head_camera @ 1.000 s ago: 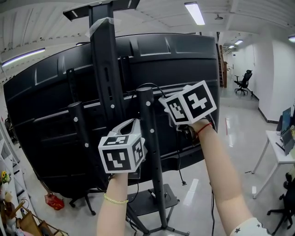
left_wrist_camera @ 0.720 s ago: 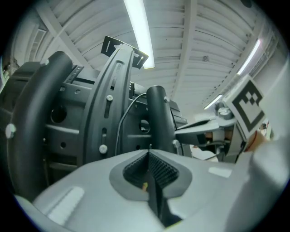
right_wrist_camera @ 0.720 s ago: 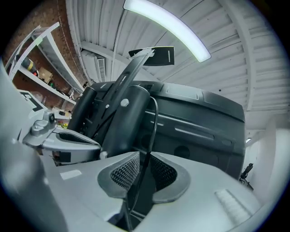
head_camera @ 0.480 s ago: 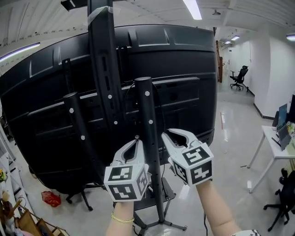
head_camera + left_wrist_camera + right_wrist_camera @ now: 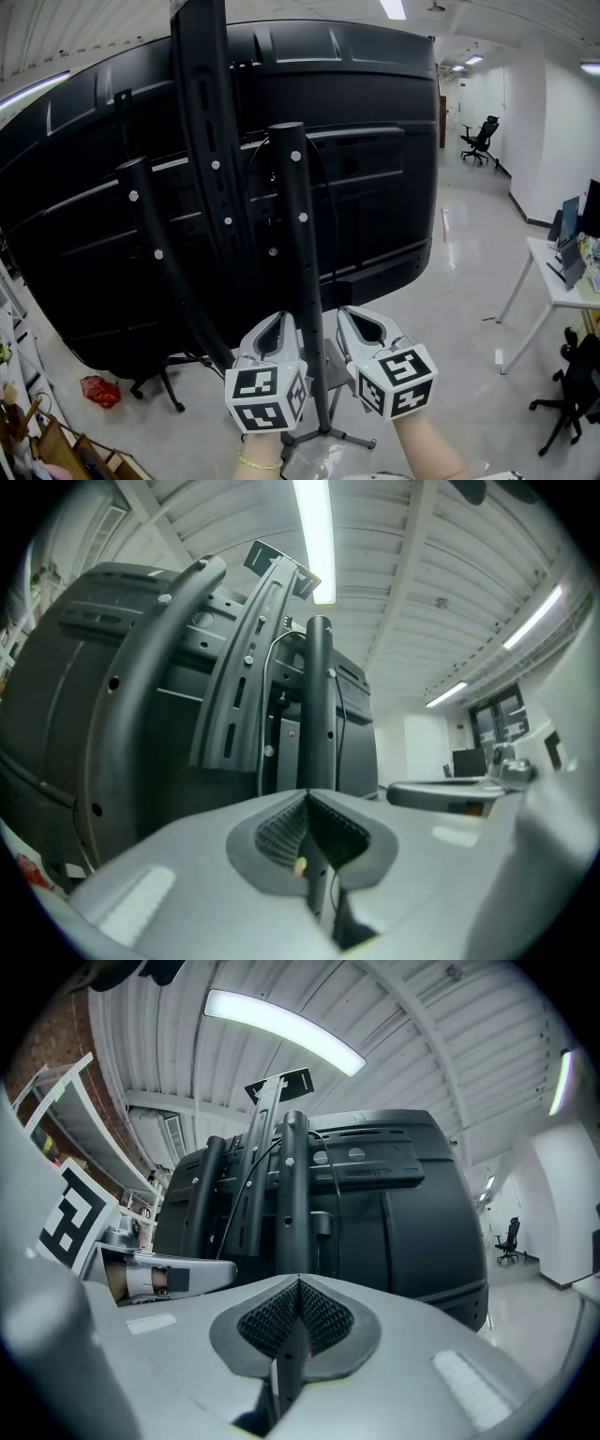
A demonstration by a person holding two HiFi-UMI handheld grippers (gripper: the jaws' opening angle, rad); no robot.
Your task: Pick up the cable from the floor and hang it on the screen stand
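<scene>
Cable (image 5: pixel 323 202) drapes over the stand (image 5: pixel 302 244), upper centre of frame. Left gripper (image 5: pixel 284 317) and right gripper (image 5: pixel 345 311) sit at bottom centre, both pinched closed on nothing. I'd back straight off, well clear of the hanging loop.

Head view looks forward-down, close on the screen stand (image 5: pixel 298 234), with left tool (image 5: pixel 280 321) and right tool (image 5: pixel 350 316) at the bottom edge. Both gripper views sit low, tilted up along their jaws. All three share that stand and the screen (image 5: pixel 375 122) back.
</scene>
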